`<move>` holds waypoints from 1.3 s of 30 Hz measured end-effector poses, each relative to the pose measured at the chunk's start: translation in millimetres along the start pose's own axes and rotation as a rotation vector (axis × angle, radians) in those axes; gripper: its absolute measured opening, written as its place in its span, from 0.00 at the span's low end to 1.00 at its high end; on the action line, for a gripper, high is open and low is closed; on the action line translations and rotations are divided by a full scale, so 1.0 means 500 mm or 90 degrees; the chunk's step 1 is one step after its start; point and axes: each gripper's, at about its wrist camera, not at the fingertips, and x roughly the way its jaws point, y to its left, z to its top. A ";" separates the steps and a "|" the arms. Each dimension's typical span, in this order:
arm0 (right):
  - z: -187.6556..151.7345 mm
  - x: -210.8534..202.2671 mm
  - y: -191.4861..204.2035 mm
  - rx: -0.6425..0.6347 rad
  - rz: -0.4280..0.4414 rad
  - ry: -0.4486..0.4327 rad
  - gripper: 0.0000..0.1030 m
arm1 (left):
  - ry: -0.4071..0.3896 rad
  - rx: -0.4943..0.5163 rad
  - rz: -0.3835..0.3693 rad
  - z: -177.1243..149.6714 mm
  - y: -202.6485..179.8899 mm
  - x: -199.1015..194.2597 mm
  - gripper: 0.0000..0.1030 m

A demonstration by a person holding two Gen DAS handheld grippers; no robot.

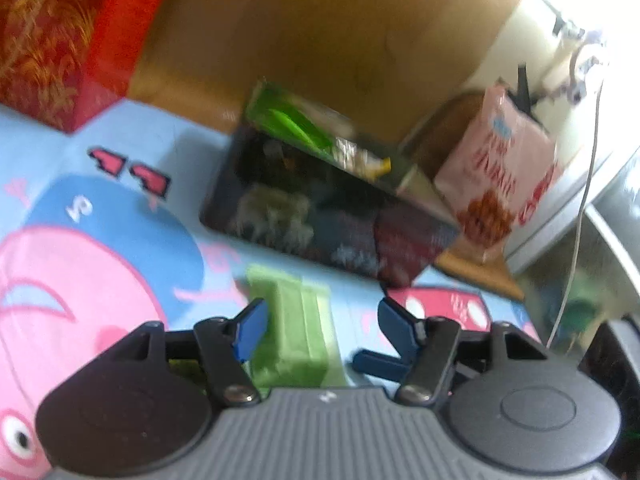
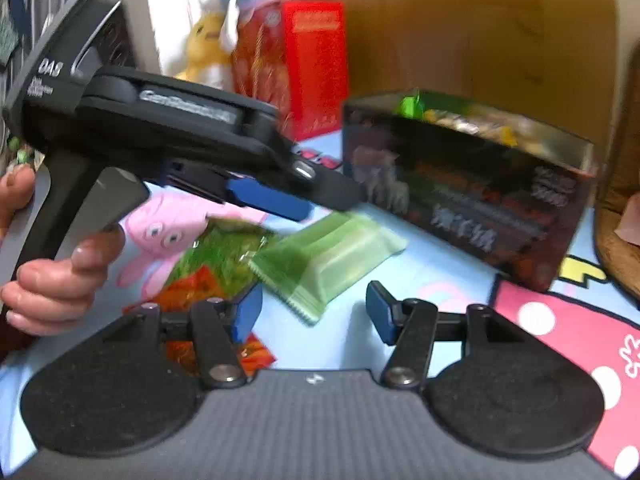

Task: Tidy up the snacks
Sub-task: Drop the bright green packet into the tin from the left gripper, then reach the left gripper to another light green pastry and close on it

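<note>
both cameras sit on the grippers, looking forward and down along their blue fingers (image 1: 252,330) at a cartoon-print cloth (image 1: 120,208), close above it. the left wrist view faces the dark box (image 1: 320,220) end-on; the right wrist view looks from further right, the left gripper (image 2: 280,200) crossing it. both share the box, the pale green packet (image 2: 324,256) and the red carton (image 2: 312,64).

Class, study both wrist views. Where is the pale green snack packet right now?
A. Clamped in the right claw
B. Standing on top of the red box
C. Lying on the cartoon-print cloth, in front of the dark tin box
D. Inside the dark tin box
C: the pale green snack packet lies flat on the cartoon-print cloth, in front of the dark tin box.
</note>
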 end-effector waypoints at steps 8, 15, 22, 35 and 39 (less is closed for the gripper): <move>-0.008 0.005 0.006 -0.008 -0.039 -0.019 0.21 | -0.025 0.022 0.004 -0.018 -0.005 0.004 0.64; -0.014 -0.006 -0.027 0.061 -0.038 -0.052 0.15 | -0.030 0.013 -0.033 -0.023 0.002 0.004 0.64; -0.017 -0.023 -0.037 0.088 -0.031 -0.100 0.15 | -0.031 0.023 -0.050 -0.027 -0.004 0.003 0.64; -0.021 -0.035 -0.050 0.120 -0.023 -0.129 0.15 | -0.031 0.032 -0.065 -0.030 -0.006 0.003 0.67; -0.022 -0.036 -0.050 0.121 -0.022 -0.129 0.15 | -0.031 0.032 -0.066 -0.030 -0.006 0.003 0.67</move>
